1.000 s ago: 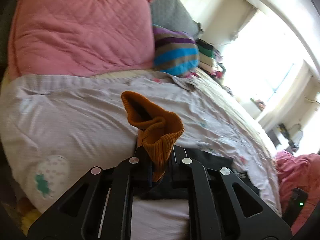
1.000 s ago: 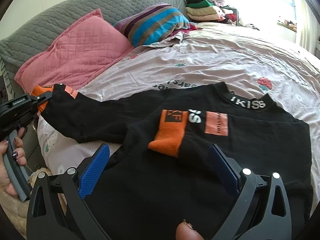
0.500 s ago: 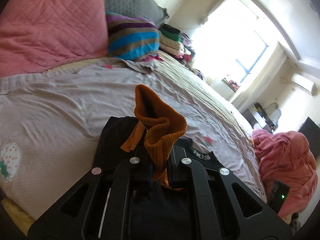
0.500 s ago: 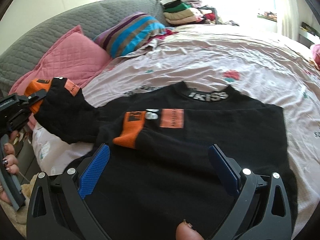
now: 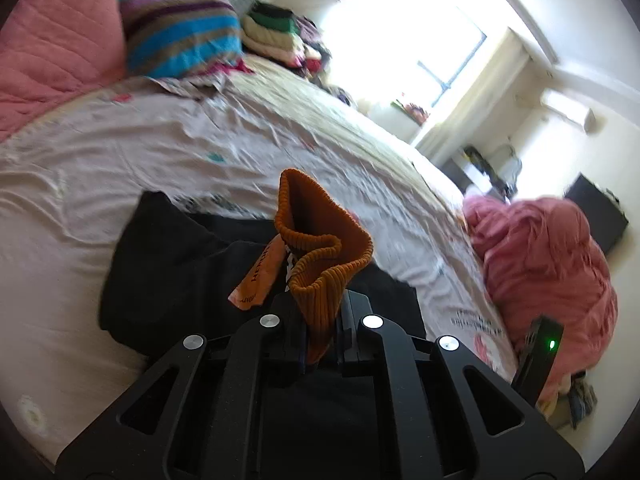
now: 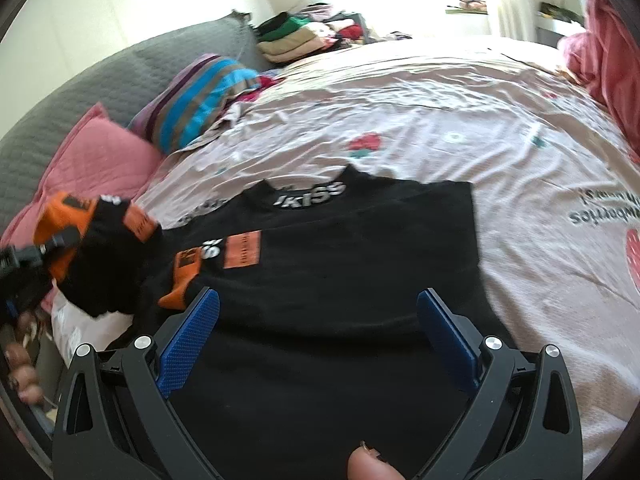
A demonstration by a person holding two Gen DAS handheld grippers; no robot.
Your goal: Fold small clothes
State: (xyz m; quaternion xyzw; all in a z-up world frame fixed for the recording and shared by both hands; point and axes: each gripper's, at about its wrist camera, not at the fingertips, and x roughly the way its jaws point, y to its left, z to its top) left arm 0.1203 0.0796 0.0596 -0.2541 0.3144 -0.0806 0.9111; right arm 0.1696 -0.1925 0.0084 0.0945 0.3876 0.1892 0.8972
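**Sleeve lifted for the fold**

The black top (image 6: 344, 248) lies flat on the bed (image 6: 460, 120), collar towards the far side, so its body gives a smooth base to fold onto; one sleeve, judging by its orange cuff (image 6: 186, 276), already lies across the chest. The left gripper (image 5: 320, 344) is clamped on the other orange cuff (image 5: 320, 256), holding that sleeve raised off the sheet near the top's left edge, likely so it can be carried across without dragging; the right gripper (image 6: 318, 332) hovers over the lower half of the top with its fingers wide apart and holding nothing, seemingly ready to steady the cloth.
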